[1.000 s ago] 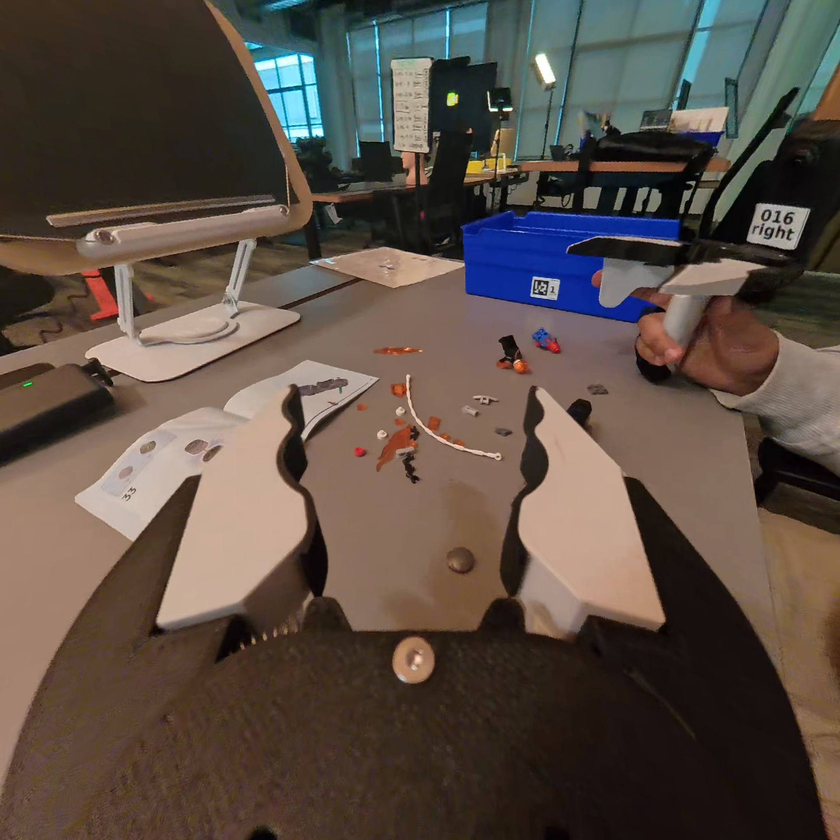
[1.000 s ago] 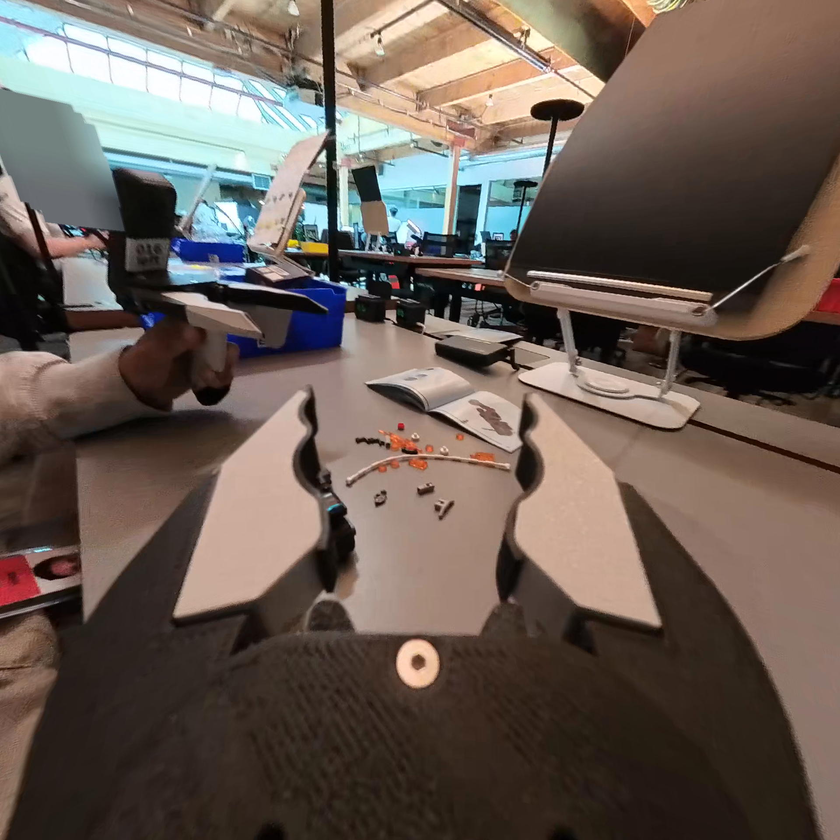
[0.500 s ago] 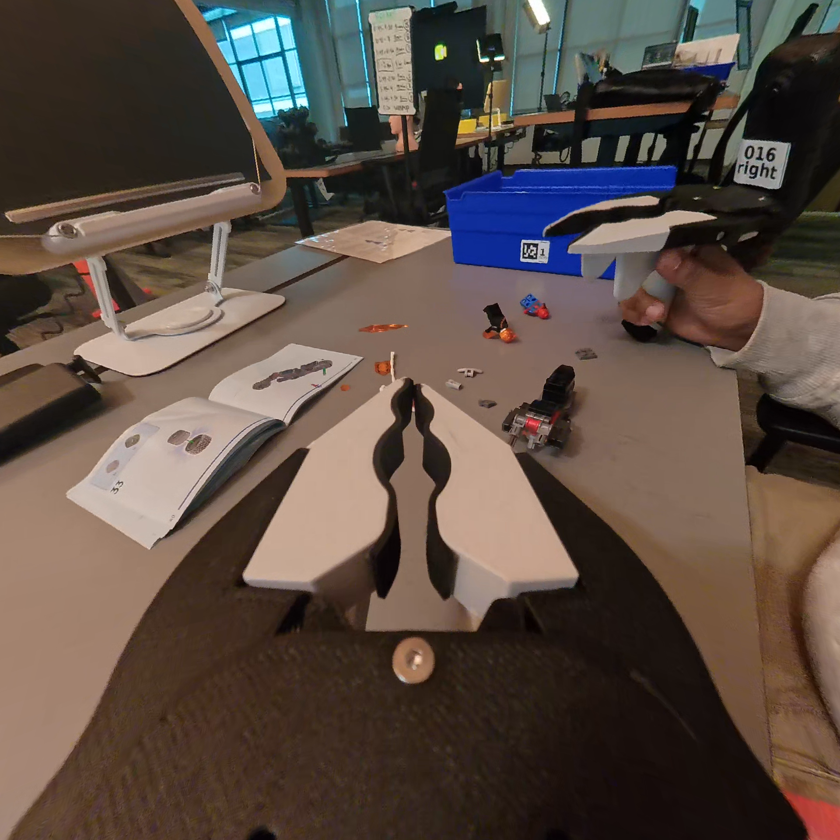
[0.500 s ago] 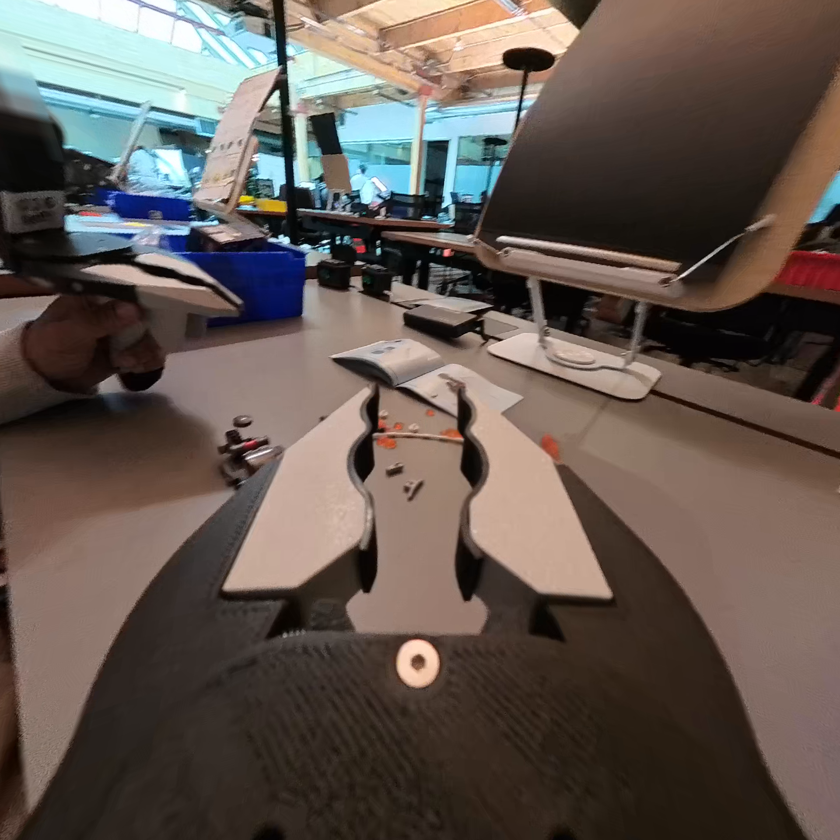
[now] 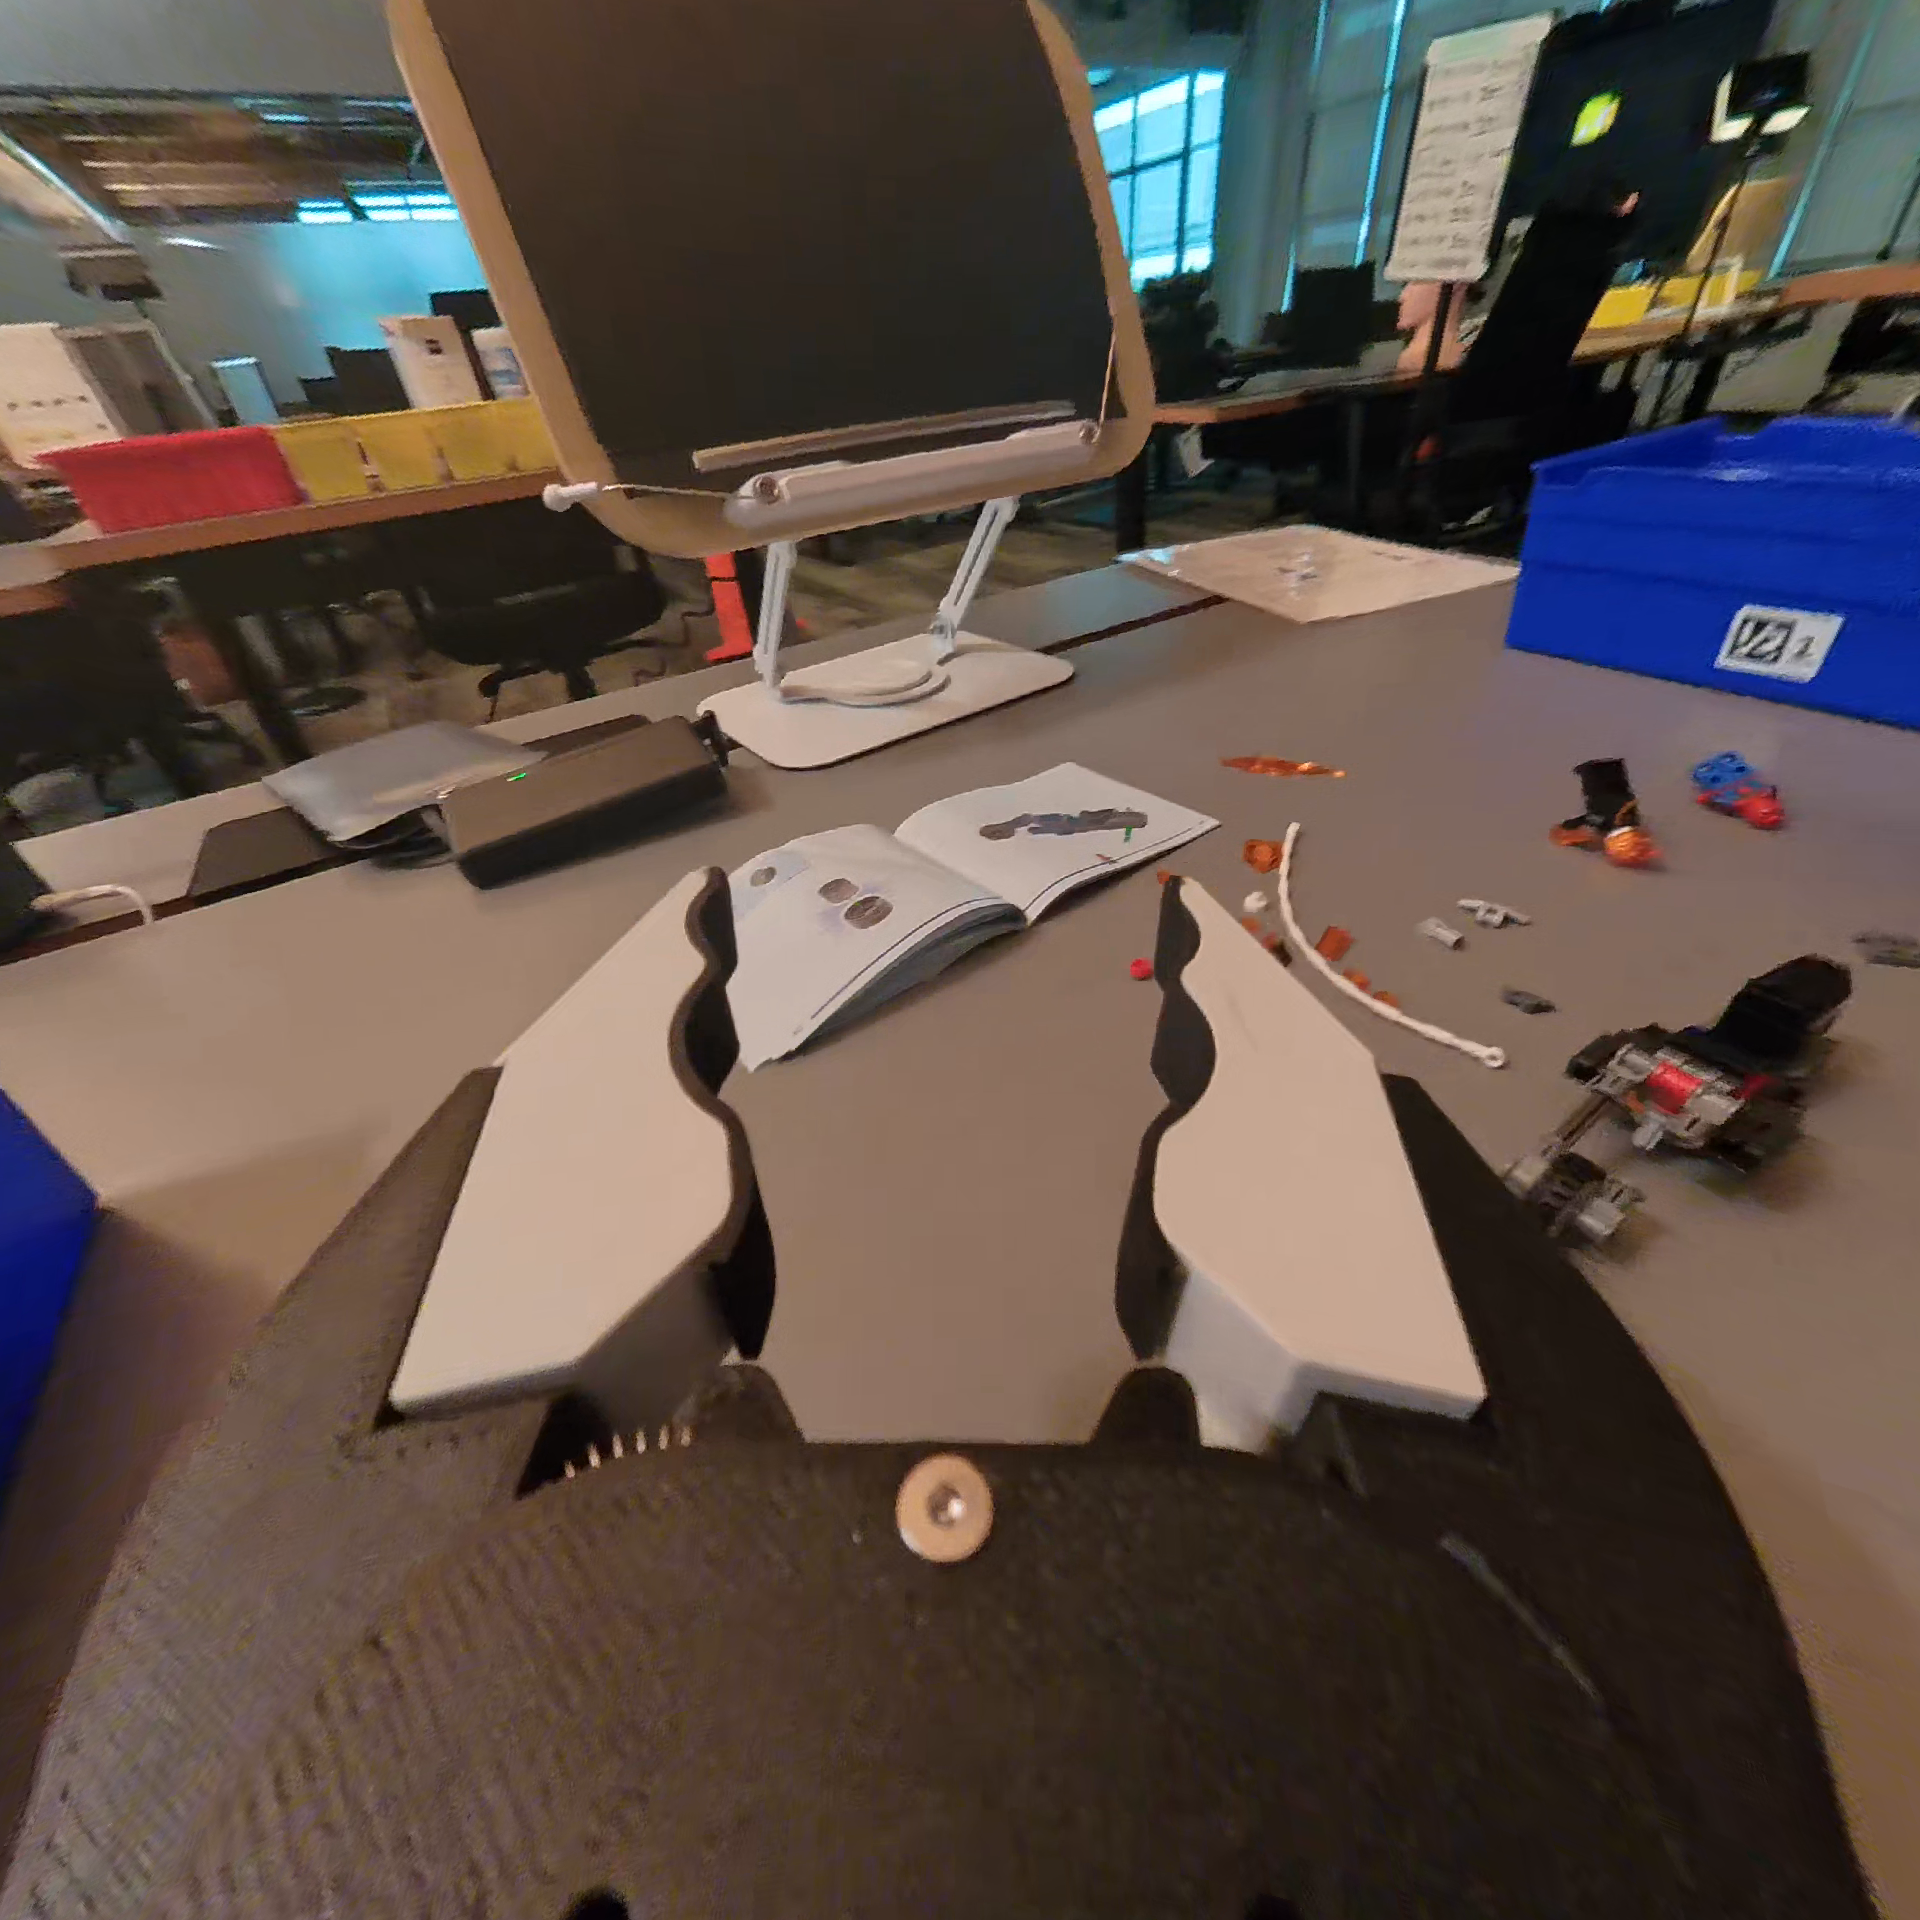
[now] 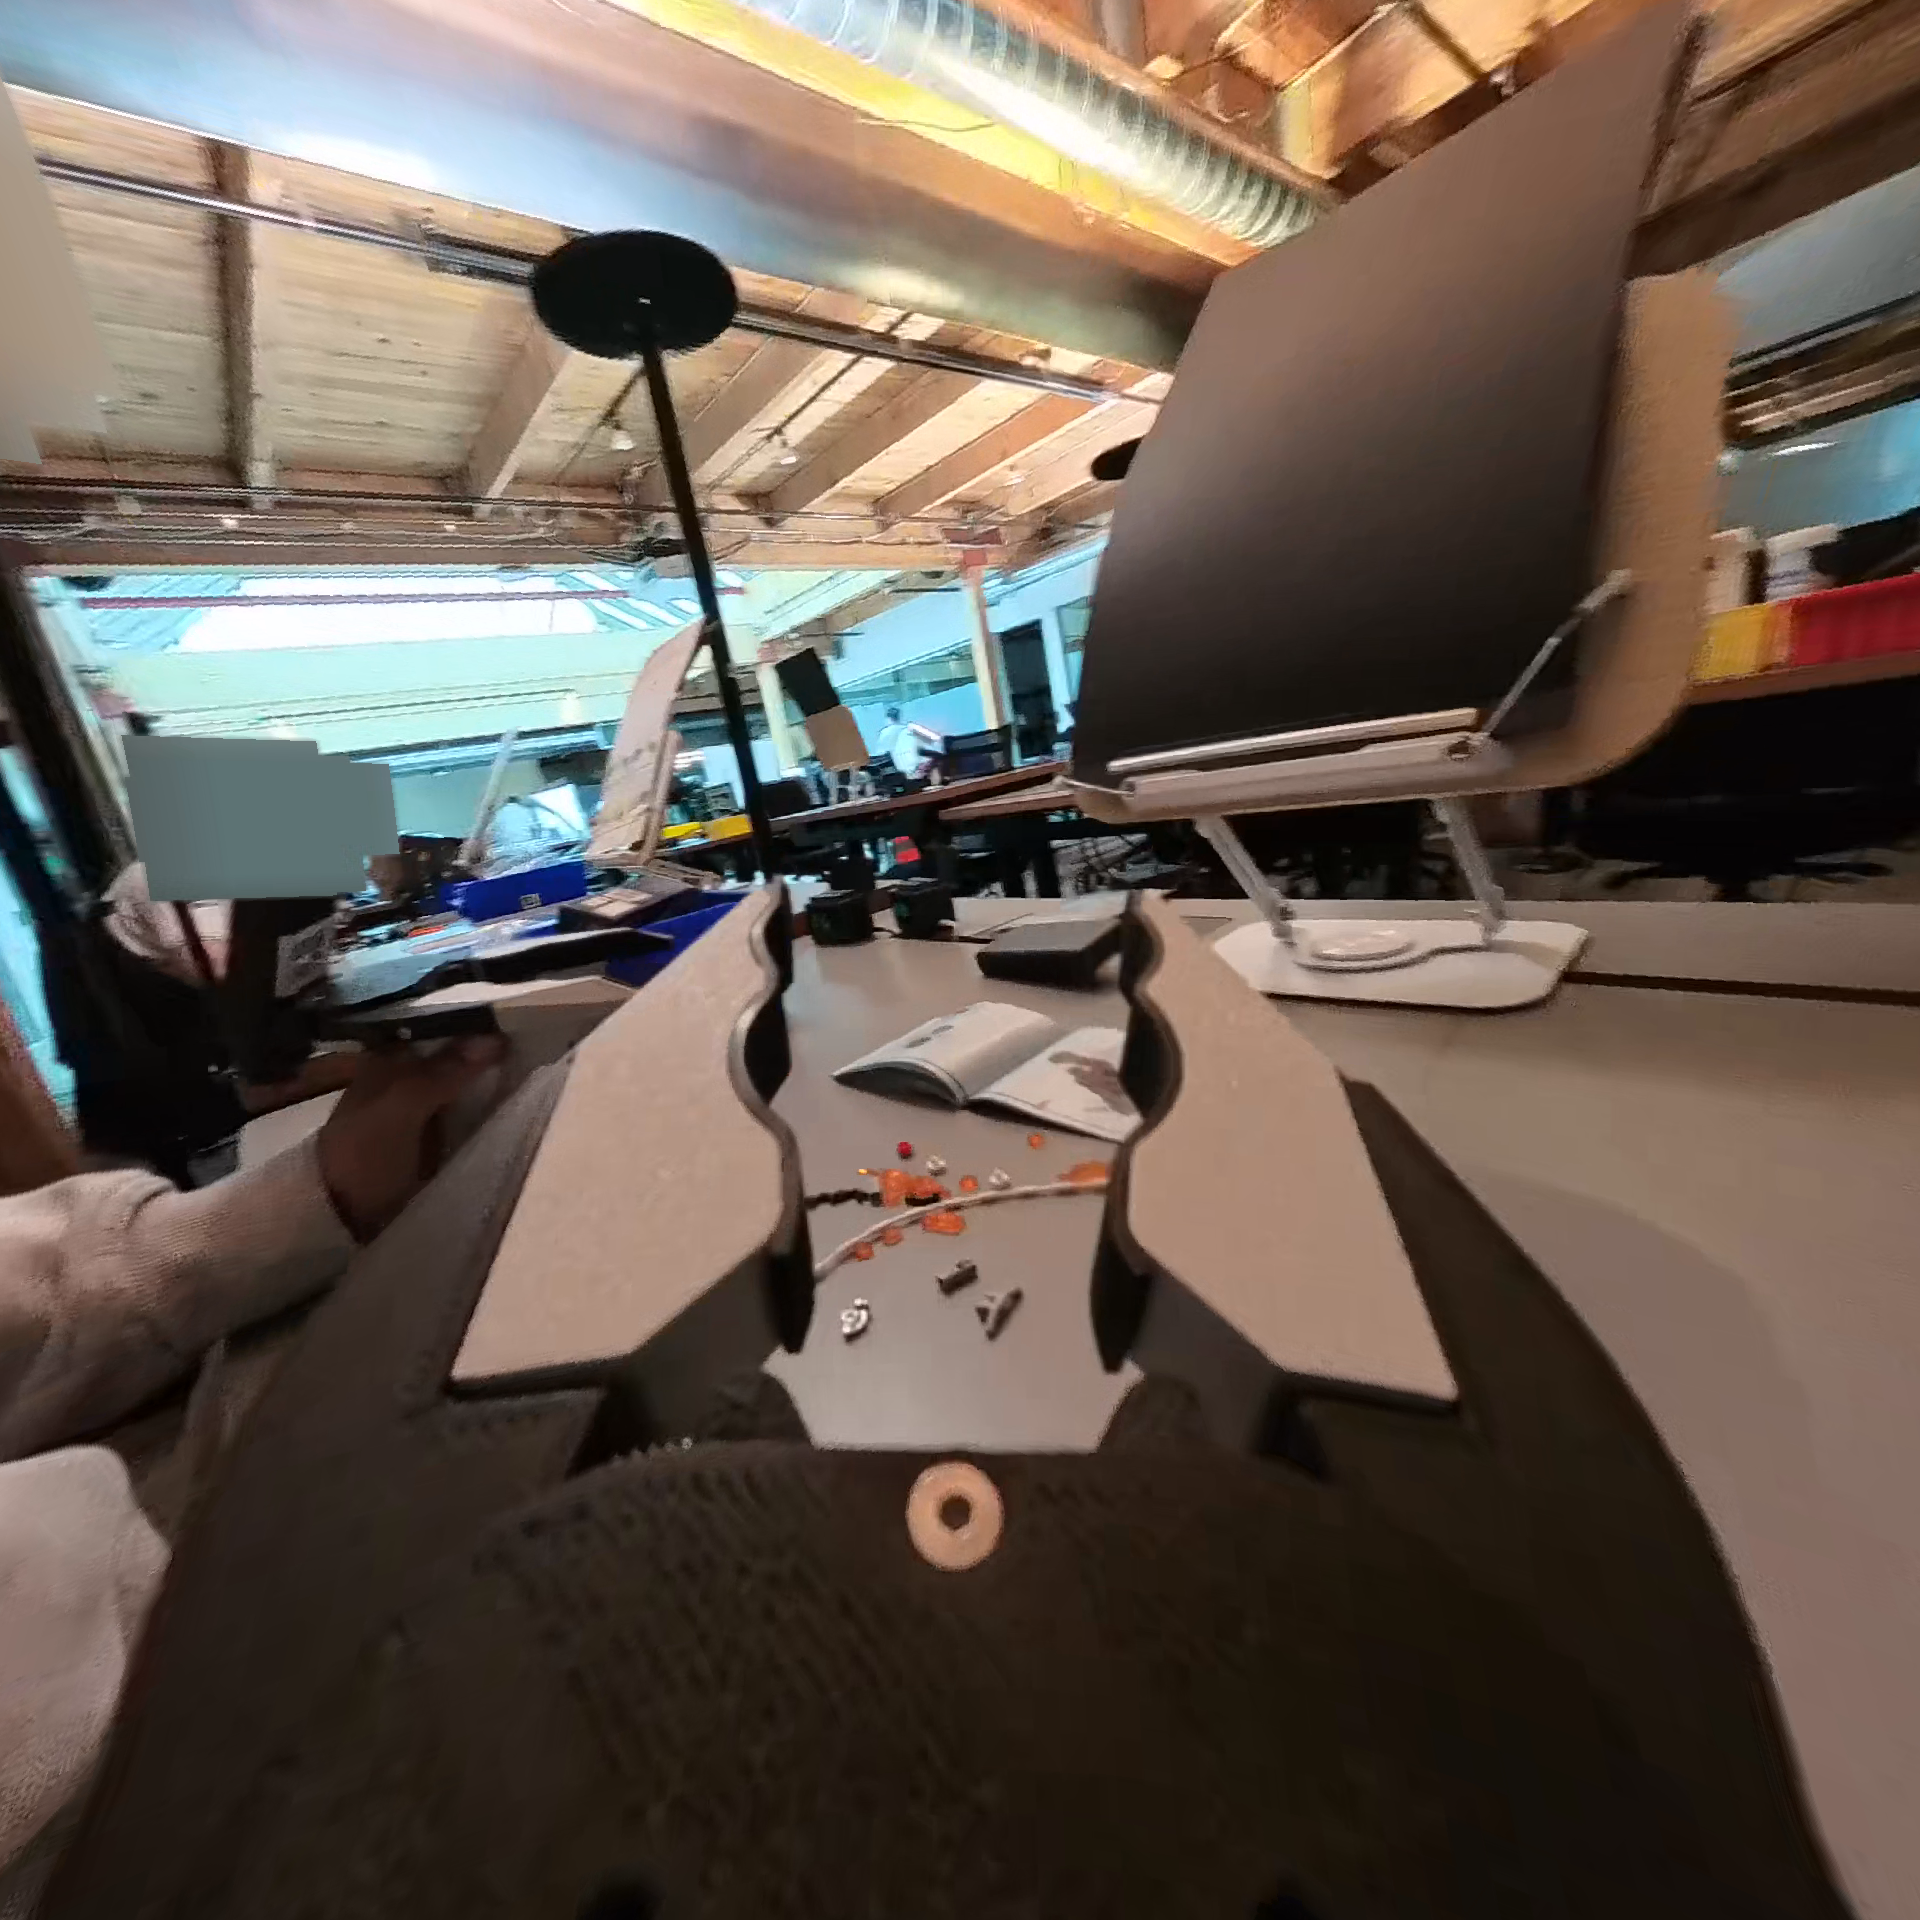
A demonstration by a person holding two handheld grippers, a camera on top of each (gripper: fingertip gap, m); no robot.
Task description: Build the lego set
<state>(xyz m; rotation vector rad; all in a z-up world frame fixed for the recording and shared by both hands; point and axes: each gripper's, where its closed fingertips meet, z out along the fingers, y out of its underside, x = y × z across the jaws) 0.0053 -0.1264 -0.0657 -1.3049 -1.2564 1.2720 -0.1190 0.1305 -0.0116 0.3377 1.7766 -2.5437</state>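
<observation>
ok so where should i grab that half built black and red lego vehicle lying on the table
Grip the half-built vehicle across its wide black and red middle, jaws closing on its two long sides, coming down from above. The body looks like the sturdiest part; the thin grey struts at its near end seem likely to flex or pop off. It lies just right of the open left gripper, so that one seems better placed.

Matt grey table (image 5: 312, 1039), paper booklet (image 5: 935, 894), glossy plastic bricks (image 5: 1704, 1091), rough black tongs (image 5: 940, 888) housing.
</observation>
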